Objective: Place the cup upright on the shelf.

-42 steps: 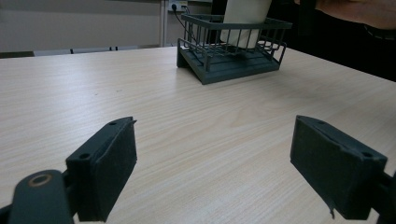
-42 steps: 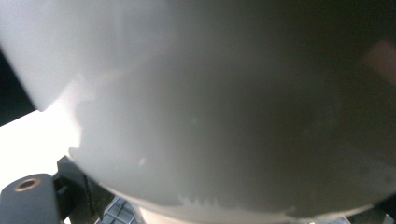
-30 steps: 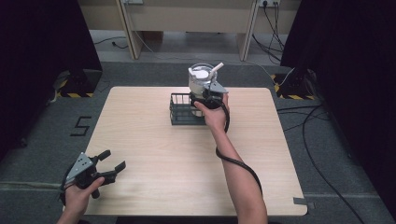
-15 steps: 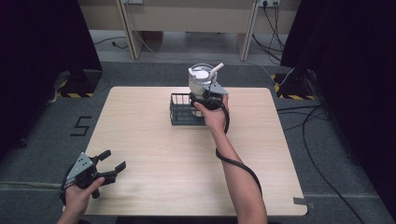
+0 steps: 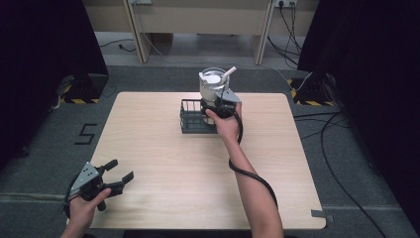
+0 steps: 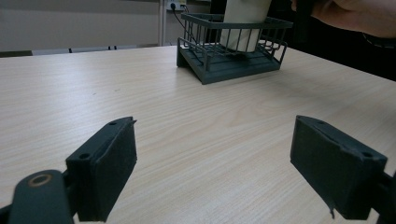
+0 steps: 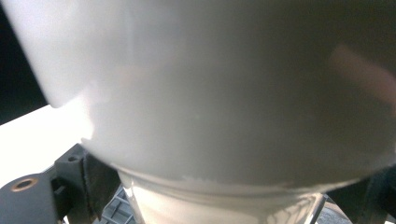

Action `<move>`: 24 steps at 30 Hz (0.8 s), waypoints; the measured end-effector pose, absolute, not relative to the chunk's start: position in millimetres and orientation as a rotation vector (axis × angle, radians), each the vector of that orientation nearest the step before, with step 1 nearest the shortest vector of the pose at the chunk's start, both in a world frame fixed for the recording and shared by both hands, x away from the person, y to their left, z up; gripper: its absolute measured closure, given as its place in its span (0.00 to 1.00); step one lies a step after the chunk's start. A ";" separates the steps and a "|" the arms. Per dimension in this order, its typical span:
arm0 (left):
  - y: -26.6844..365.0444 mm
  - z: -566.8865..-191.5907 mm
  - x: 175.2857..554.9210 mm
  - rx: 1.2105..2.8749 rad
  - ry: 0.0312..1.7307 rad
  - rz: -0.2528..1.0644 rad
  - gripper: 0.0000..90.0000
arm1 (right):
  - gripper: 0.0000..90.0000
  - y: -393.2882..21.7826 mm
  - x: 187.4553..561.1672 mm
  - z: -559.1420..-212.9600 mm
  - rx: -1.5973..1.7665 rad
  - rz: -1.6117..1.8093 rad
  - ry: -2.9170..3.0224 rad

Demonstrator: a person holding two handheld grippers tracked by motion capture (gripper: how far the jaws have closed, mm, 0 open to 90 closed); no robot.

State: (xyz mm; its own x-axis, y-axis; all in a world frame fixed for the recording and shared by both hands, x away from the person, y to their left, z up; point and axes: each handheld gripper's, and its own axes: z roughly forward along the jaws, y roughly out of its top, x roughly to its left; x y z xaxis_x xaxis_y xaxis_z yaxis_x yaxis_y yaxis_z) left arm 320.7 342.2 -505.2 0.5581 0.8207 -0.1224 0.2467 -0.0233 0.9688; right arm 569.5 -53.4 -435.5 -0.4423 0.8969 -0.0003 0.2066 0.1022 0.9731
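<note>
A light wooden worktop (image 5: 163,148) is seen from above. Near its far edge, at the middle, stands a dark wire basket (image 5: 194,116). The person's right hand (image 5: 226,124) reaches forward with the right gripper (image 5: 218,101), which pinches a clear glass cup (image 5: 213,83) at the basket's right end. The cup holds something white, and a white stick (image 5: 229,72) leans out over its rim. In the right gripper view, the cup's pale wall (image 7: 233,93) sits very close, with a black jaw against it on each side.

At the near left corner of the worktop, the left hand (image 5: 84,208) holds the left gripper (image 5: 120,171), its jaws spread wide with nothing between them, well apart from the basket. The left gripper view looks across bare wood to the basket (image 6: 233,56), where the cup's base (image 6: 243,28) sits inside the wires.
</note>
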 end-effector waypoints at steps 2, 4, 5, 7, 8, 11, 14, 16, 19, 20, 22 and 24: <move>342.1 -505.2 320.6 1.570 0.932 0.585 0.16 | 0.11 -52.8 569.2 -436.8 1.078 1.383 1.737; 342.2 -505.2 320.6 1.571 0.932 0.585 0.16 | 0.11 -52.8 569.1 -437.1 1.076 1.383 1.736; 342.2 -505.2 320.7 1.571 0.932 0.585 0.16 | 0.11 -52.3 568.8 -438.1 1.076 1.384 1.725; 342.2 -505.2 320.7 1.571 0.932 0.585 0.16 | 0.11 -52.0 568.7 -438.3 1.078 1.384 1.723; 342.1 -505.2 320.7 1.572 0.931 0.585 0.16 | 0.11 -51.6 568.5 -438.5 1.084 1.384 1.719; 342.2 -505.2 320.6 1.571 0.931 0.586 0.16 | 0.11 -50.7 568.1 -439.1 1.086 1.384 1.713; 342.2 -505.2 320.6 1.574 0.930 0.587 0.16 | 0.10 -50.8 566.7 -439.9 1.092 1.389 1.703; 342.1 -505.2 320.7 1.574 0.930 0.587 0.16 | 0.10 -51.4 565.7 -440.4 1.090 1.393 1.702; 342.1 -505.2 320.7 1.573 0.930 0.587 0.16 | 0.09 -52.3 564.6 -440.8 1.096 1.401 1.700; 342.1 -505.2 320.7 1.574 0.931 0.587 0.16 | 0.09 -52.7 563.8 -440.9 1.092 1.399 1.701; 342.0 -505.2 320.6 1.574 0.930 0.588 0.16 | 0.09 -52.8 563.4 -440.9 1.091 1.398 1.701; 341.9 -505.2 320.6 1.574 0.930 0.588 0.16 | 0.09 -52.7 562.3 -440.8 1.089 1.397 1.697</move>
State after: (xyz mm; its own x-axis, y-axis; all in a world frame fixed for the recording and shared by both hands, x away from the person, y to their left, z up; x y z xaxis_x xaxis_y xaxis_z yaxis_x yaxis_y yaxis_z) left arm 320.6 341.9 -505.2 0.5593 0.8206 -0.1175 0.2450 -0.0283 0.9691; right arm 562.3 -52.7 -440.8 -0.4231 0.9061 0.0083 0.1822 0.0761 0.9803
